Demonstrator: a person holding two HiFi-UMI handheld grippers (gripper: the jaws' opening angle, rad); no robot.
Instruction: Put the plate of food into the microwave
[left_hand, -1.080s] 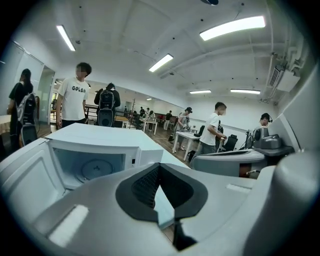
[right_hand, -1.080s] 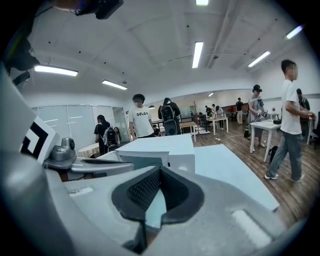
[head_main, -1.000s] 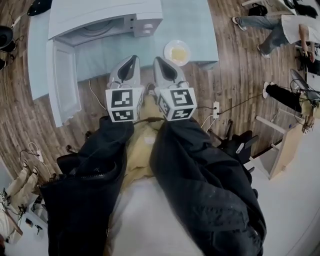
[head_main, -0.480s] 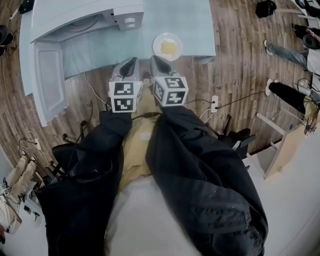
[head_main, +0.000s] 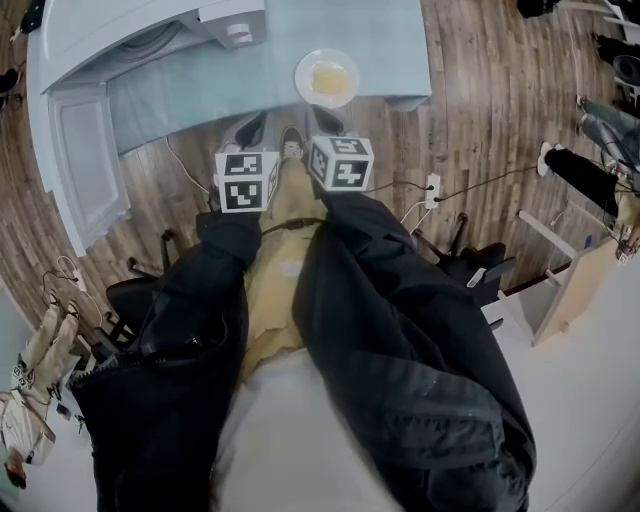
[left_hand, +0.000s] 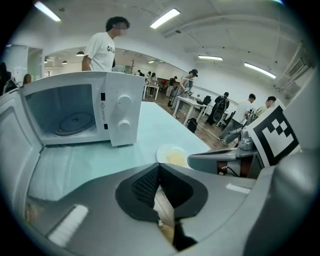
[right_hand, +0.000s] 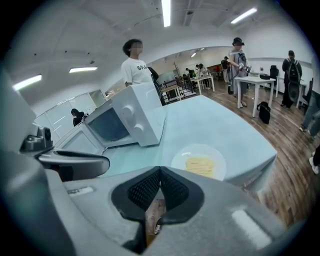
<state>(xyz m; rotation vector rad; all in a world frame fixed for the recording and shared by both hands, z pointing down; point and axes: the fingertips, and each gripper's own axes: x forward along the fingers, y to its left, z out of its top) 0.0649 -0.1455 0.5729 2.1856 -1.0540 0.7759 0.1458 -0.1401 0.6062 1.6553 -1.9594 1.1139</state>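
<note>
So far nothing is done — the plate (head_main: 327, 77) sits on the bench (head_main: 390, 40) near the open microwave (head_main: 120, 30). The left hand-held gripper (head_main: 253, 125) and the right hand-held gripper (head_main: 323, 120) are both closed, empty — short of it.

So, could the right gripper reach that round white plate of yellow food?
Probably yes. The round white plate of yellow food sits alone near the pale blue table's front edge, just ahead of the right gripper, with nothing between. Its jaws are shut, so they'd need opening first.
</note>
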